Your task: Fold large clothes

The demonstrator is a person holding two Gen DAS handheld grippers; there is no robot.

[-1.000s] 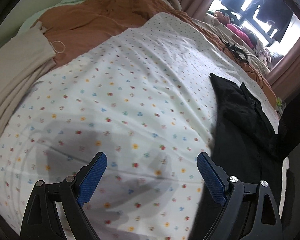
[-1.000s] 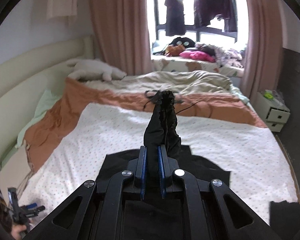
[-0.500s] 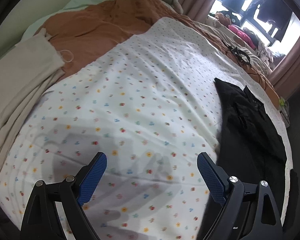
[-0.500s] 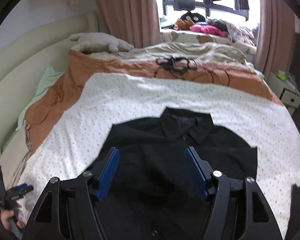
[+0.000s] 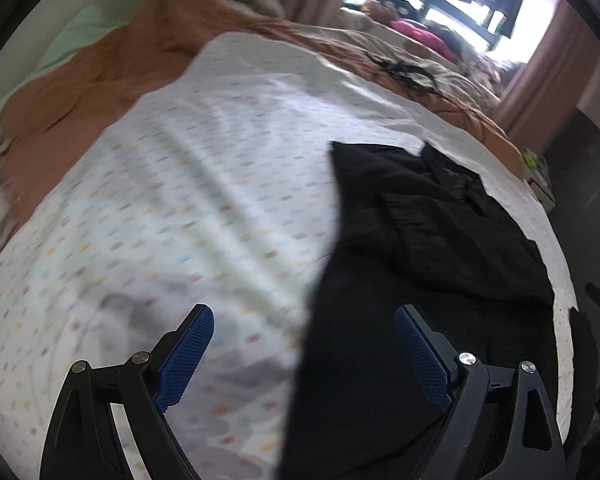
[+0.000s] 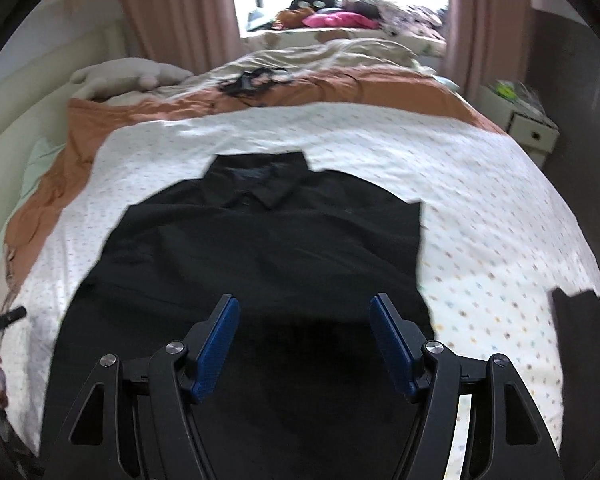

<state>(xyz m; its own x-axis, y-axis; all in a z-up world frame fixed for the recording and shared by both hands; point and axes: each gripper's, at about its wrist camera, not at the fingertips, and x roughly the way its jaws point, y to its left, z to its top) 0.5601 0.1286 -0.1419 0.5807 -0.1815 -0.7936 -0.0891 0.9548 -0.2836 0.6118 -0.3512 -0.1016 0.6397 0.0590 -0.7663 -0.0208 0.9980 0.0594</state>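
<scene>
A black collared shirt lies flat on the white dotted sheet of the bed, collar toward the window. My right gripper hovers open and empty over the shirt's lower part. In the left wrist view the same shirt lies to the right, with a sleeve folded over its body. My left gripper is open and empty above the shirt's left edge, where it meets the sheet.
An orange blanket covers the far part of the bed, with black cables on it. A plush toy lies at the far left. A white drawer unit stands right of the bed. Clothes pile at the window.
My right gripper has let go of the black sleeve, opened, and now hangs over the flat shirt. My left gripper has swung right toward the shirt's left edge.
</scene>
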